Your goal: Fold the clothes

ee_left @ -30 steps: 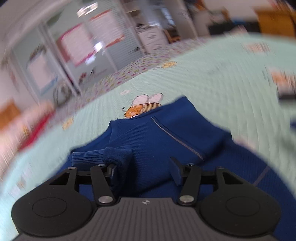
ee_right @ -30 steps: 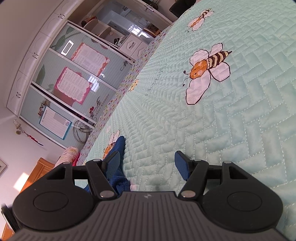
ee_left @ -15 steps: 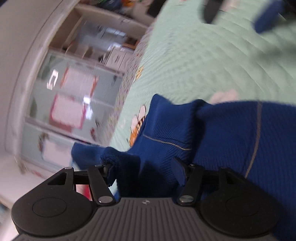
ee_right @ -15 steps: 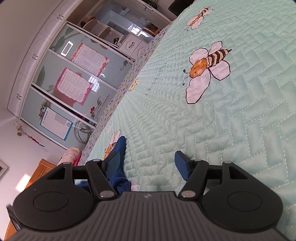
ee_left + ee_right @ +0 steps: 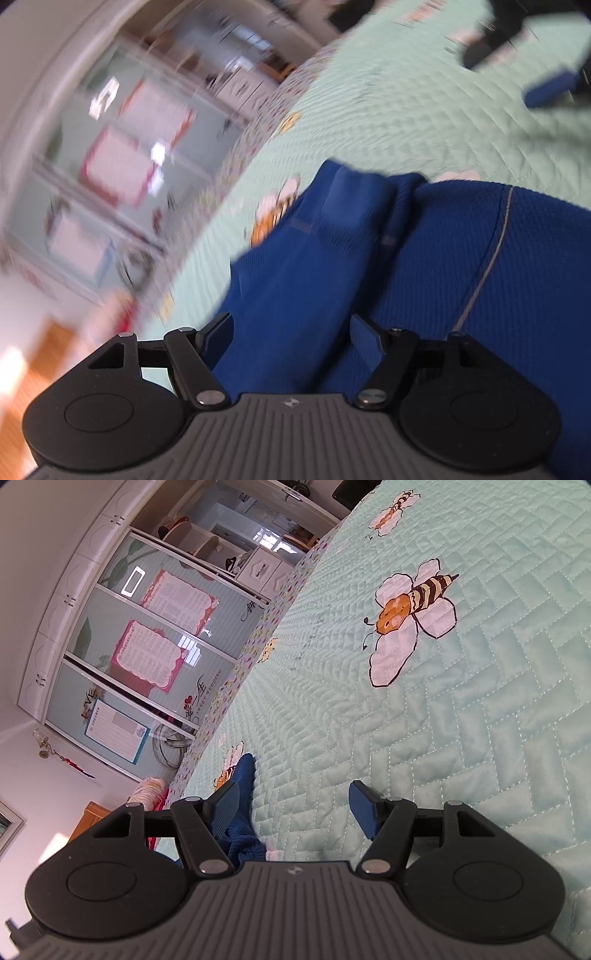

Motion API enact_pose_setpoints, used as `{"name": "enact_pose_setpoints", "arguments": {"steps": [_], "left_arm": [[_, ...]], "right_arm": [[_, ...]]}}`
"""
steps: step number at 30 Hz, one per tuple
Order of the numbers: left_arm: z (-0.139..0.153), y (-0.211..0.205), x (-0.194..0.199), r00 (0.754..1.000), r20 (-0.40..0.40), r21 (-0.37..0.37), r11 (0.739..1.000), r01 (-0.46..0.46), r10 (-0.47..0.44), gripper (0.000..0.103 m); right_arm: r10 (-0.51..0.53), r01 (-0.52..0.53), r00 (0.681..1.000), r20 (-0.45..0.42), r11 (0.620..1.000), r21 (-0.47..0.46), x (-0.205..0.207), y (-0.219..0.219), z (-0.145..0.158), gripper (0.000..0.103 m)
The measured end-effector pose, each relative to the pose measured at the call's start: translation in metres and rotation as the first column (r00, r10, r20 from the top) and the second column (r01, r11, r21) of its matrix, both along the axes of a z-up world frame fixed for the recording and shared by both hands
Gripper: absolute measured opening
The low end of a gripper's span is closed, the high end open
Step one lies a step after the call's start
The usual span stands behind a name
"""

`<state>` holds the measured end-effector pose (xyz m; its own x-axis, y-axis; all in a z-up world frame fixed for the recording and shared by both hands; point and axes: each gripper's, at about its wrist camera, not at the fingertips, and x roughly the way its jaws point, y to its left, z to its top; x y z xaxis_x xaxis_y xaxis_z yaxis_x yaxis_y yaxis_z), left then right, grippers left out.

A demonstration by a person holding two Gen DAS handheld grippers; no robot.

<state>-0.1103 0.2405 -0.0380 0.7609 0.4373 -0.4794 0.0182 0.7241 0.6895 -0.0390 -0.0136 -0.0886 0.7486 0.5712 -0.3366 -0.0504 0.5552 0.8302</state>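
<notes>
The left gripper (image 5: 291, 334) is seen with its jaws spread wide, and blue fabric of the sweater (image 5: 461, 280) lies in the gap between them; neither finger can be seen pressing on the cloth, so nothing appears to be clamped. The left finger (image 5: 218, 332) sits at the sweater's edge, at about 9 o'clock from the gap, and the right finger (image 5: 365, 341) is set over the knit at about 3 o'clock. From there the sweater spreads toward 12 and 3 o'clock, bunched into a fold at the middle, with a thin pale seam line curving down its right part. It is laid on a pale green quilted bedspread (image 5: 388, 110), and a bee print (image 5: 273, 214) is partly covered by its far edge. This view is blurred. At 1 o'clock, near the frame's edge, a dark shape with a blue pad is seen, too smeared to be identified with certainty.

The right gripper (image 5: 293, 808) is likewise held with its jaws wide apart, and only bedspread (image 5: 480, 738) is seen between them. Its left finger (image 5: 225, 803) stands just beside, perhaps touching, a bunched end of the sweater (image 5: 242, 812) at 9 o'clock. A large bee print (image 5: 410, 616) is stitched on the quilt at 1 o'clock. At 10 o'clock, beyond the bed's edge, a wardrobe (image 5: 147, 635) with glass doors and pink-framed sheets is shown.
</notes>
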Motion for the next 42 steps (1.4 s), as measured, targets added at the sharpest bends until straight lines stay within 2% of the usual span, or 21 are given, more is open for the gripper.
{"name": "enact_pose_setpoints", "arguments": {"steps": [2, 3, 4, 5, 6, 9, 11, 13, 15, 19, 25, 30, 31, 33, 35, 37, 40, 41, 42], "left_arm": [[0.012, 0.023, -0.016, 0.998, 0.021, -0.152, 0.987, -0.051, 0.055, 0.073], [0.018, 0.037, -0.025, 0.995, 0.032, -0.244, 0.966, -0.083, 0.094, 0.073], [0.025, 0.055, -0.036, 0.988, 0.047, -0.34, 0.933, -0.121, 0.146, 0.073], [0.031, 0.072, -0.046, 0.978, 0.057, -0.433, 0.888, -0.156, 0.199, 0.073], [0.035, 0.091, -0.058, 0.964, 0.066, -0.522, 0.832, -0.187, 0.258, 0.073], [0.041, 0.141, -0.089, 0.919, 0.064, -0.729, 0.647, -0.224, 0.39, 0.073], [0.038, 0.165, -0.101, 0.895, 0.06, -0.769, 0.593, -0.241, 0.442, 0.072], [0.036, 0.181, -0.106, 0.878, 0.059, -0.772, 0.58, -0.262, 0.476, 0.072], [0.035, 0.196, -0.107, 0.866, 0.065, -0.794, 0.551, -0.256, 0.495, 0.072], [0.024, 0.209, -0.11, 0.877, 0.062, -0.816, 0.529, -0.23, 0.477, 0.072], [0.008, 0.227, -0.113, 0.891, 0.06, -0.847, 0.495, -0.193, 0.449, 0.072], [-0.006, 0.243, -0.116, 0.903, 0.059, -0.871, 0.464, -0.162, 0.426, 0.072], [-0.009, 0.246, -0.116, 0.905, 0.059, -0.876, 0.456, -0.155, 0.421, 0.066], [-0.01, 0.255, -0.122, 0.897, 0.066, -0.909, 0.397, -0.126, 0.436, 0.067], [-0.007, 0.256, -0.122, 0.904, 0.059, -0.911, 0.394, -0.125, 0.424, 0.067], [-0.008, 0.258, -0.123, 0.908, 0.056, -0.913, 0.39, -0.122, 0.416, 0.065], [-0.006, 0.26, -0.123, 0.911, 0.047, -0.917, 0.38, -0.124, 0.409, 0.065], [-0.006, 0.262, -0.123, 0.911, 0.041, -0.919, 0.374, -0.127, 0.41, 0.063], [-0.006, 0.263, -0.124, 0.911, 0.036, -0.921, 0.367, -0.13, 0.411, 0.062]], "right_arm": [[0.0, 0.0, 1.0, 0.002, 1.0, -0.005, 0.0, 0.0, 0.001, 0.066], [0.001, -0.001, 1.0, 0.006, 1.0, -0.013, -0.001, 0.001, 0.001, 0.066], [0.001, -0.001, 1.0, 0.013, 1.0, -0.025, -0.002, 0.002, 0.002, 0.066], [0.003, -0.002, 1.0, 0.022, 0.999, -0.04, -0.003, 0.004, 0.004, 0.066], [0.007, -0.004, 0.999, 0.041, 0.998, -0.058, -0.005, 0.007, 0.006, 0.066], [0.04, -0.024, 0.991, 0.131, 0.992, -0.12, -0.014, 0.018, 0.02, 0.064], [0.075, -0.042, 0.977, 0.199, 0.985, -0.167, -0.022, 0.026, 0.033, 0.057], [0.115, -0.063, 0.96, 0.256, 0.977, -0.204, -0.034, 0.035, 0.046, 0.055], [0.155, -0.088, 0.946, 0.285, 0.968, -0.235, -0.045, 0.045, 0.058, 0.055], [0.279, -0.174, 0.909, 0.311, 0.929, -0.325, -0.068, 0.089, 0.084, 0.055], [0.497, -0.382, 0.816, 0.295, 0.847, -0.37, -0.086, 0.196, 0.111, 0.055], [0.617, -0.471, 0.747, 0.246, 0.754, -0.458, -0.076, 0.299, 0.11, 0.039], [0.637, -0.487, 0.735, 0.232, 0.734, -0.473, -0.071, 0.32, 0.108, 0.038], [0.674, -0.51, 0.71, 0.204, 0.692, -0.511, -0.062, 0.363, 0.105, 0.038], [0.717, -0.55, 0.68, 0.154, 0.638, -0.539, -0.047, 0.407, 0.098, 0.038], [0.76, -0.595, 0.645, 0.078, 0.563, -0.574, -0.029, 0.452, 0.086, 0.038], [0.776, -0.627, 0.628, -0.056, 0.461, -0.628, -0.001, 0.509, 0.053, 0.038], [0.775, -0.631, 0.627, -0.082, 0.444, -0.636, 0.005, 0.521, 0.046, 0.038], [0.771, -0.627, 0.632, -0.076, 0.452, -0.635, 0.007, 0.525, 0.048, 0.038]]}}
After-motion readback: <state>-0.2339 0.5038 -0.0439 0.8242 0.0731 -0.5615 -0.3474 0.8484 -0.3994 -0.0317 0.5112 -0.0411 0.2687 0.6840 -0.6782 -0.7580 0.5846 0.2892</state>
